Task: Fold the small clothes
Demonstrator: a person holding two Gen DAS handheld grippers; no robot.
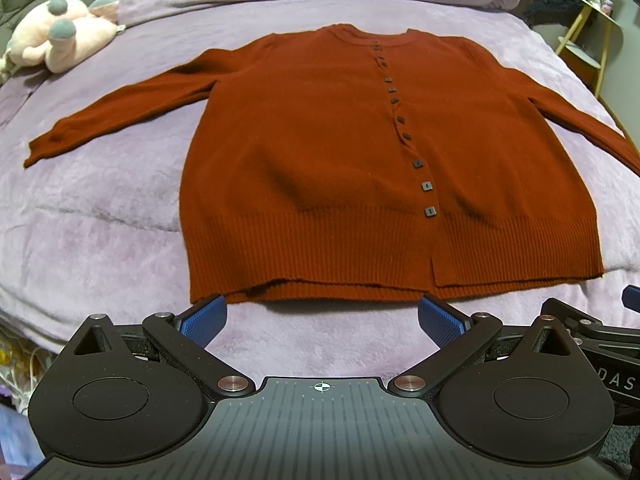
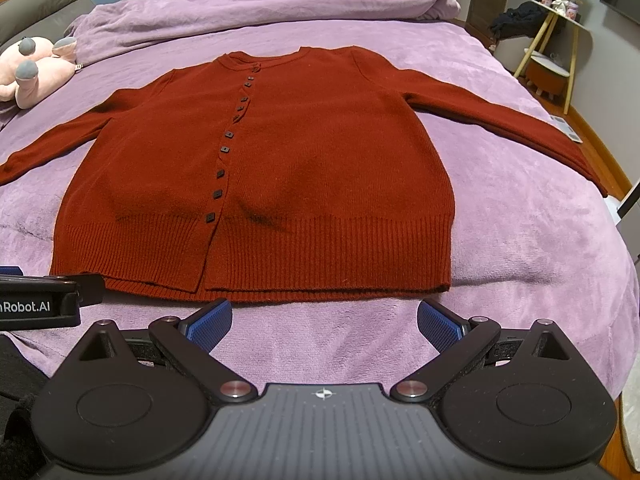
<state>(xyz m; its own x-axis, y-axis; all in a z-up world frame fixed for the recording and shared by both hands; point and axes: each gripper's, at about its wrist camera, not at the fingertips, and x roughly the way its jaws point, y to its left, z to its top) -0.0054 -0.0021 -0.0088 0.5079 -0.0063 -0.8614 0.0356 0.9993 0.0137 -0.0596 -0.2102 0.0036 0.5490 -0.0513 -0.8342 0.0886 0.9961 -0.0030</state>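
A rust-red buttoned cardigan (image 1: 320,152) (image 2: 288,168) lies flat and face up on the purple bedspread (image 1: 100,240) (image 2: 520,240), sleeves spread out to both sides, ribbed hem toward me. My left gripper (image 1: 322,318) hovers just short of the hem, open, with nothing between its blue pads. My right gripper (image 2: 324,320) is likewise open and empty, a little before the hem's right half. Each gripper's body shows at the edge of the other's view, the two side by side.
A pink plush toy (image 1: 60,36) (image 2: 28,68) lies at the bed's far left. A bunched purple duvet (image 2: 260,0) fills the head of the bed. A small side table (image 2: 560,40) stands past the bed's right edge, over the wooden floor.
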